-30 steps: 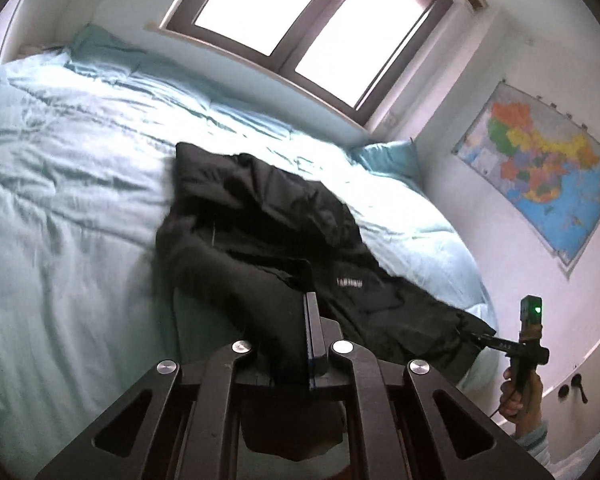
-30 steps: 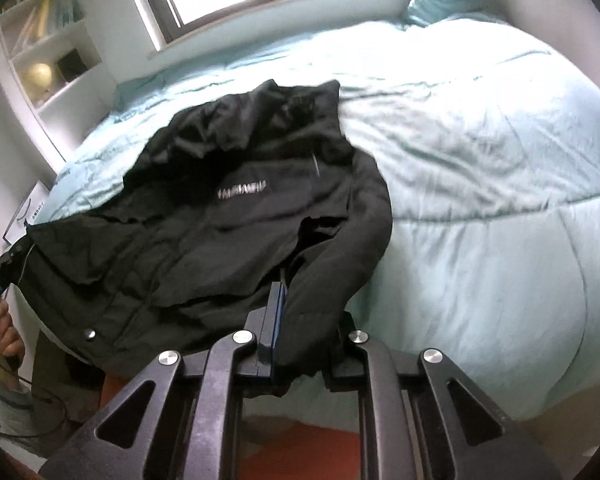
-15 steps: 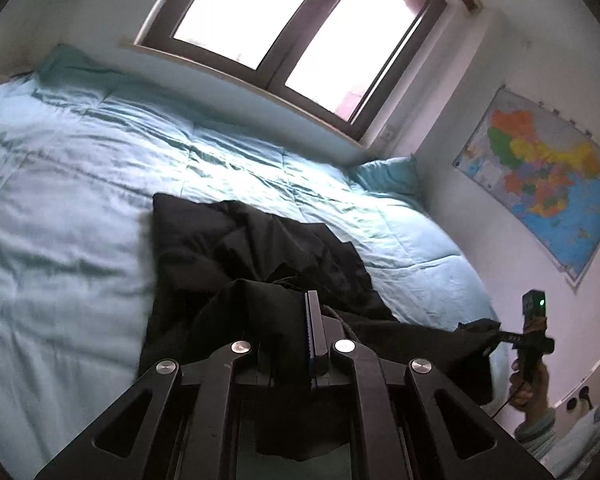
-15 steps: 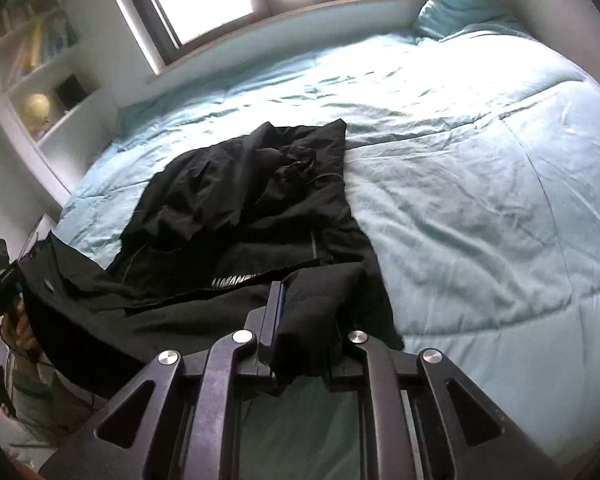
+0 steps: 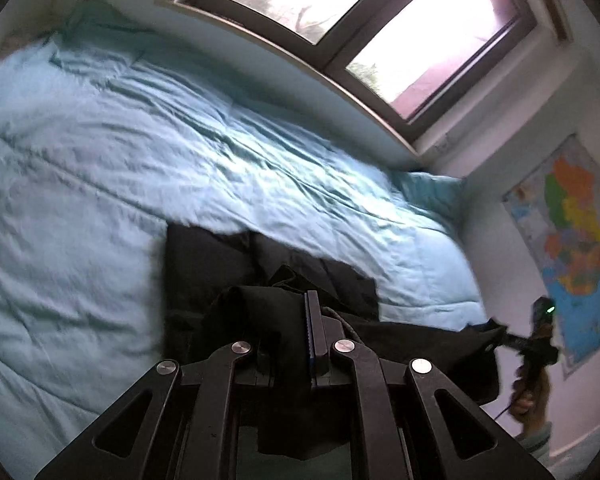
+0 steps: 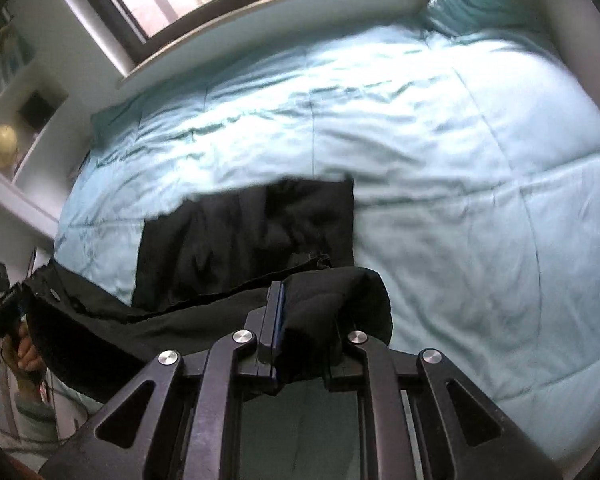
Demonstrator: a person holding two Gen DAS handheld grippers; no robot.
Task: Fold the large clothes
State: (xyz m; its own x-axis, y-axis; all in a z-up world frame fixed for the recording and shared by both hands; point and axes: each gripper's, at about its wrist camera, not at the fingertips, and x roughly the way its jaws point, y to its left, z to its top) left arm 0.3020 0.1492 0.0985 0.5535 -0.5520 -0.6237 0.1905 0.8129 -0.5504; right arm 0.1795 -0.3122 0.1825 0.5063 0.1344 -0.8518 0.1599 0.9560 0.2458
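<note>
A black padded jacket (image 5: 216,264) lies on the light blue bed, its near edge lifted and stretched between both grippers. My left gripper (image 5: 311,300) is shut on a bunched corner of that edge. Far right in the left wrist view, a hand holds my right gripper (image 5: 512,340), with the jacket edge running to it. In the right wrist view the jacket (image 6: 256,232) shows as a dark block on the duvet. My right gripper (image 6: 296,300) is shut on a thick fold of it. At far left there, my left gripper (image 6: 8,308) pinches the other corner.
The bed's quilted duvet (image 6: 480,168) spreads wide around the jacket. A blue pillow (image 5: 432,196) sits at the head by the window wall. A coloured map (image 5: 580,240) hangs on the right wall. White shelves (image 6: 24,128) with a yellow globe (image 6: 2,144) stand left of the bed.
Both grippers have risen and travelled over the bed with the jacket's near edge. The lower part now hangs lifted above the upper part, and less jacket lies flat on the duvet.
</note>
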